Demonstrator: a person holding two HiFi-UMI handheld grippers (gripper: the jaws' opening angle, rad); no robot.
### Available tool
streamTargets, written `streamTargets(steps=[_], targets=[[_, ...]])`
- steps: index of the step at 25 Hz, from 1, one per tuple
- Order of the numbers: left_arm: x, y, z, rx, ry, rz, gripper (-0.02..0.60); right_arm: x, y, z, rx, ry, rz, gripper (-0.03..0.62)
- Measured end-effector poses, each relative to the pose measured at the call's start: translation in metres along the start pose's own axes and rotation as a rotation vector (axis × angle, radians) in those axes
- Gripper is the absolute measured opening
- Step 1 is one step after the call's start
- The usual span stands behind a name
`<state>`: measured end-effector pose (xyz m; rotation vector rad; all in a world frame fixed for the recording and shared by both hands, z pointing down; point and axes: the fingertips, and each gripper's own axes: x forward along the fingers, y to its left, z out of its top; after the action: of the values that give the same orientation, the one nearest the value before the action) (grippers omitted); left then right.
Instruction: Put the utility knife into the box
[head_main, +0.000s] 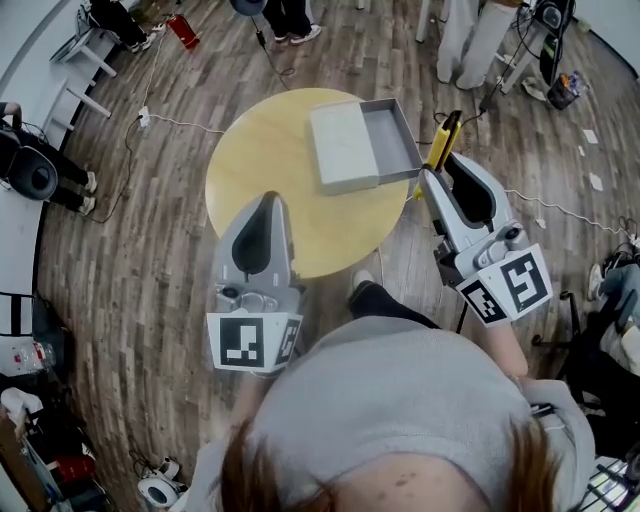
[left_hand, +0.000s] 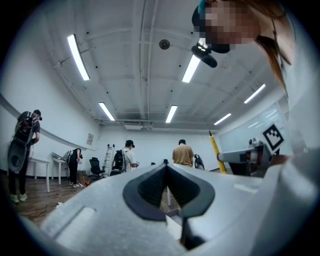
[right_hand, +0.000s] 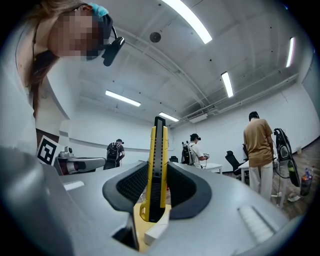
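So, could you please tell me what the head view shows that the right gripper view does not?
Only the head view: the round table seen whole from above, with the open grey box on it. Only the right gripper view: ceiling lights and the pads pressing the sides of the yellow utility knife. Both: that knife held in the right tongs, sticking out past their tips.

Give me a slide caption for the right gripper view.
Right gripper holding a yellow utility knife between its jaws, with people standing in the background.

The utility knife (right_hand: 156, 170) is yellow and black, the box (head_main: 392, 135) grey.
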<state>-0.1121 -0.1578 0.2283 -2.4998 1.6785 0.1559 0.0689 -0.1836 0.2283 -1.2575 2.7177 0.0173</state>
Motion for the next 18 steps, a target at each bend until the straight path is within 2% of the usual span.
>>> streamTargets(steps=[7,18], targets=[[0.061,0.010,-0.014,-0.008,0.003,0.006,0.002,0.043,-0.047,-0.004,0.001,0.011,0.016,0.121],[0.100,0.036,-0.019,0.005,0.031,-0.003,0.002,0.089,-0.075,-0.015,0.046,0.036,0.003,0.121]])
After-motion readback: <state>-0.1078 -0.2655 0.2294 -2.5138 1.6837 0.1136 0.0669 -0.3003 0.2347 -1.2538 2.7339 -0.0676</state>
